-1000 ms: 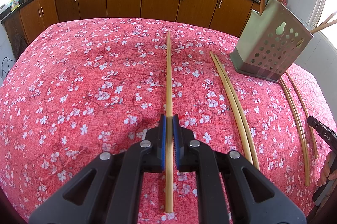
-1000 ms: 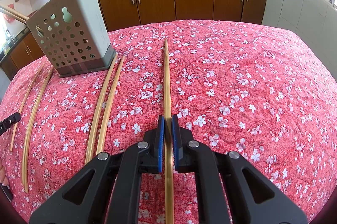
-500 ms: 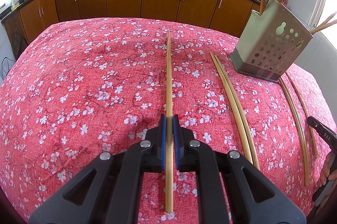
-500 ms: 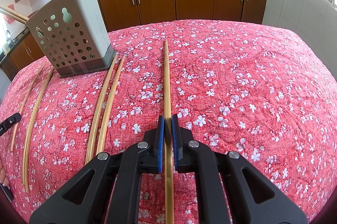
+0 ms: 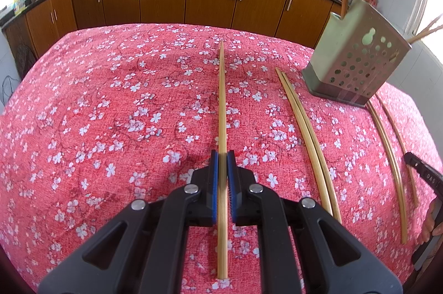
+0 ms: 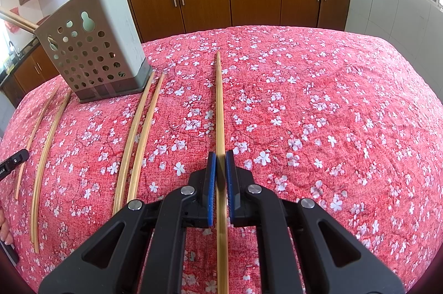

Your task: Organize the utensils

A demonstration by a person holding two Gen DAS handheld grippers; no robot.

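Left gripper (image 5: 222,155) clamps 1 chopstick (image 5: 222,100); right gripper (image 6: 220,155) clamps another chopstick (image 6: 219,100) lengthwise.

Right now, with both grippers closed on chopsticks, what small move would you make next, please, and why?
Probably lift the right gripper straight up a little: its chopstick lies flat on the cloth, and the holder stands upright to the left, so the stick needs clearance before tilting toward it.
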